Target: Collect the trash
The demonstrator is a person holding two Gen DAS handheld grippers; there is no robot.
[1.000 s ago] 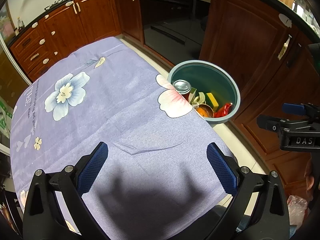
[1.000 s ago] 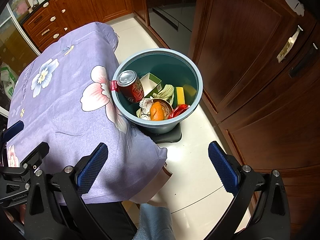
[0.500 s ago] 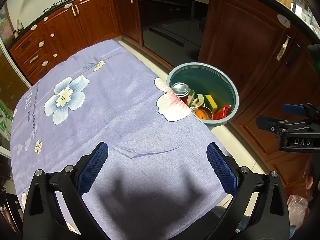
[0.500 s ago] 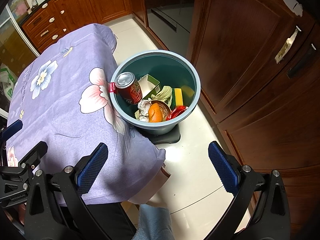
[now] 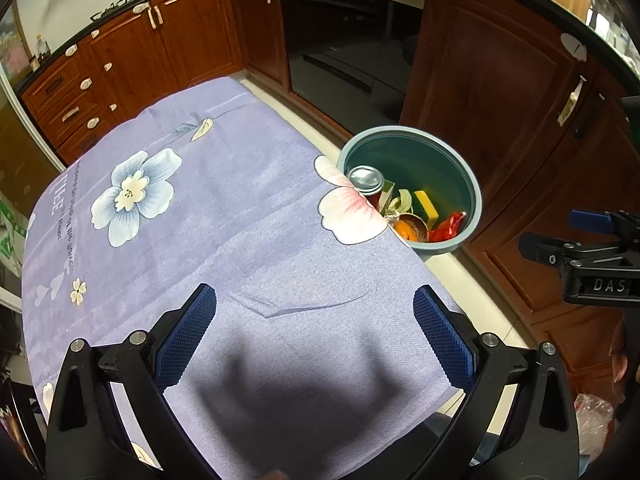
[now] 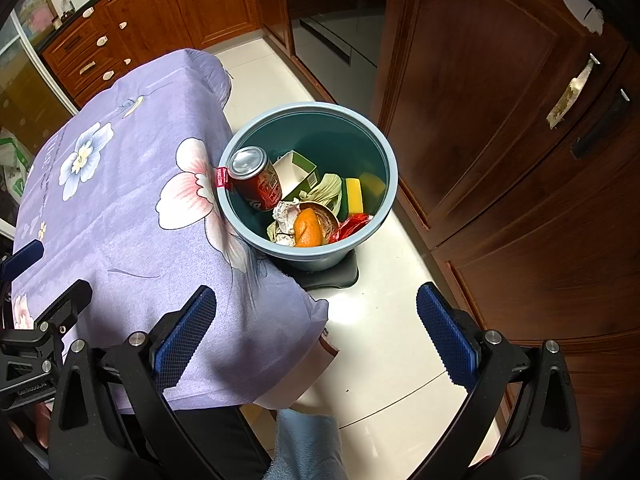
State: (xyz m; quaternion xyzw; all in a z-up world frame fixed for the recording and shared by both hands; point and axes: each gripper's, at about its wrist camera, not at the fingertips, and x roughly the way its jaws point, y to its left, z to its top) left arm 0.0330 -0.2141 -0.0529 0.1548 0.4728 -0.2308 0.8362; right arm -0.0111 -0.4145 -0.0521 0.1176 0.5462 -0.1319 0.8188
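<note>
A blue-green trash bin [image 6: 384, 148] stands on the floor against the table's right edge; it also shows in the left wrist view [image 5: 472, 184]. Inside lie a red soda can [image 6: 258, 180], a white-green carton [image 6: 296, 168], a yellow-green sponge [image 6: 354, 196], an orange peel [image 6: 307, 229], crumpled paper [image 6: 286, 214] and a red wrapper [image 6: 352, 224]. My left gripper [image 5: 316, 334] is open and empty above the purple flowered tablecloth [image 5: 180, 220]. My right gripper [image 6: 316, 334] is open and empty above the table corner and floor, in front of the bin.
Dark wooden cabinets [image 6: 500, 100] rise close behind and right of the bin. An oven [image 5: 344, 40] is set in the far cabinets. White floor tiles [image 6: 384, 320] lie between table and cabinets. A plastic bag [image 5: 592, 416] lies on the floor at lower right.
Both views have shifted slightly: the bin sits a little lower in the left wrist view and lower in the right wrist view. Both grippers stay open and empty.
</note>
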